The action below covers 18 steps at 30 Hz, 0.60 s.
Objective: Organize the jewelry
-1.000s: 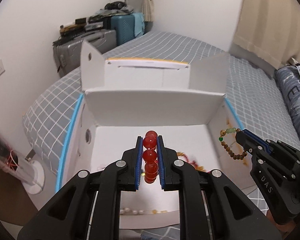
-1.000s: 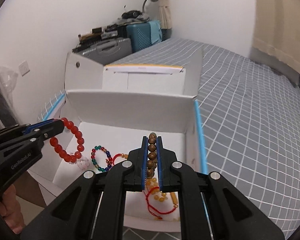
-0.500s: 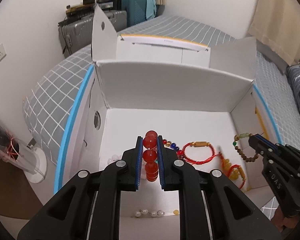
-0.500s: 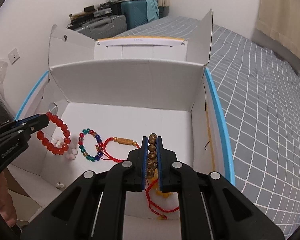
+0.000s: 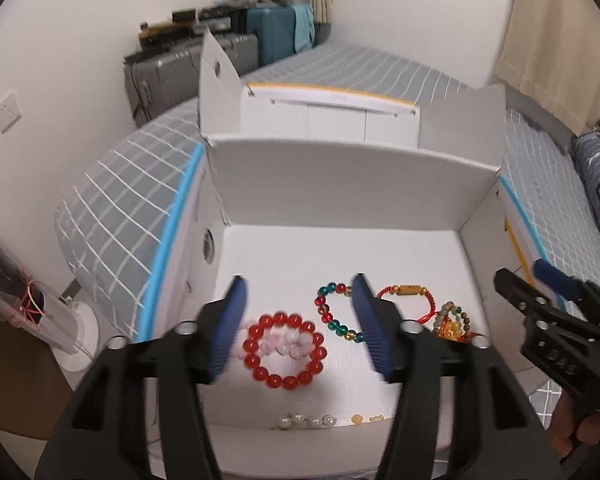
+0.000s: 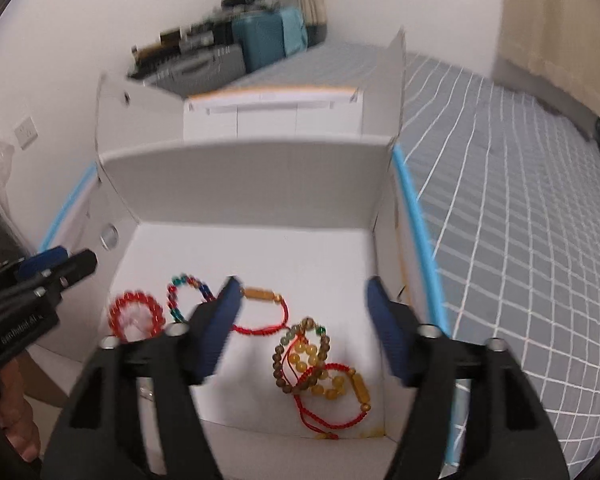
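Observation:
A white cardboard box point(image 5: 340, 184) stands open on the bed. My left gripper point(image 5: 300, 328) is open above its floor, over the red bead bracelet point(image 5: 284, 350), which lies on a pale pink one. My right gripper point(image 6: 300, 332) is open over the brown wooden bead bracelet point(image 6: 296, 356), which lies on yellow beads and a red cord bracelet point(image 6: 332, 408). A multicoloured bead bracelet point(image 5: 336, 312) and a red cord with a gold tube point(image 5: 410, 292) lie between them. The right gripper shows at the right in the left wrist view point(image 5: 540, 288).
A pearl string point(image 5: 308, 421) lies by the box's near wall. The box's lid flaps point(image 5: 216, 80) stand up at the back. A grey checked bedspread point(image 6: 520, 208) spreads to the right. Suitcases point(image 5: 188, 64) stand by the far wall.
Both grippers have opened. The red bead bracelet and the brown bead bracelet have dropped from them onto the box floor. Both views have tipped further down into the box.

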Available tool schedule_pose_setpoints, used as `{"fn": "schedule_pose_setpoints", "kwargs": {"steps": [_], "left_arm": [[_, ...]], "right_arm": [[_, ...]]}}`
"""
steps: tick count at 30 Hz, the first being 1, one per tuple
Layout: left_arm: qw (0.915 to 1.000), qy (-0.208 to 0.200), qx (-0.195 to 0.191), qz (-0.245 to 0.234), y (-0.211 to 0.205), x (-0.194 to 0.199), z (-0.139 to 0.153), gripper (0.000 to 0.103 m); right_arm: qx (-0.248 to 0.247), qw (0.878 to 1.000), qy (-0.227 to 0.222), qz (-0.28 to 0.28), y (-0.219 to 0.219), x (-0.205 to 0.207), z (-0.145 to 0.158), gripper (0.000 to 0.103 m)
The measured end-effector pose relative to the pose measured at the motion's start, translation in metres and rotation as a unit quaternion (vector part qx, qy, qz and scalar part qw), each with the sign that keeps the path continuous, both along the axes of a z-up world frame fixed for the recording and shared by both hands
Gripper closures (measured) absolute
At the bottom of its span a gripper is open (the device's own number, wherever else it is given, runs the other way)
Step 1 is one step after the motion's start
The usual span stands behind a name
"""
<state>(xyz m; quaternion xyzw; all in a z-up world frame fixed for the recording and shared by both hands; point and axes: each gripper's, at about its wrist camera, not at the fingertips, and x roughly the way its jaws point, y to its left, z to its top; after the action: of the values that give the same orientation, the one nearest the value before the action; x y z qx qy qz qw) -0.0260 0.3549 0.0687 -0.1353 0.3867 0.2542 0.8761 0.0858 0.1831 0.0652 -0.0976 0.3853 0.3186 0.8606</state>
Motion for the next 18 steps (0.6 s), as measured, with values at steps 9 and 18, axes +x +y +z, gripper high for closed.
{"fn": "schedule_pose_setpoints", "kwargs": {"steps": [9,18], "left_arm": [[0.9978,-0.056,0.034,0.009,-0.026,-0.049,0.028,0.006],[0.9973,-0.061,0.037,-0.015,-0.059,-0.085,0.02,0.006]], "right_arm": [[0.035,0.997,-0.063,-0.023,-0.038,-0.038,0.037,0.008],[0.033,0.996,-0.078,-0.034,-0.066,-0.079,0.031,0.008]]}}
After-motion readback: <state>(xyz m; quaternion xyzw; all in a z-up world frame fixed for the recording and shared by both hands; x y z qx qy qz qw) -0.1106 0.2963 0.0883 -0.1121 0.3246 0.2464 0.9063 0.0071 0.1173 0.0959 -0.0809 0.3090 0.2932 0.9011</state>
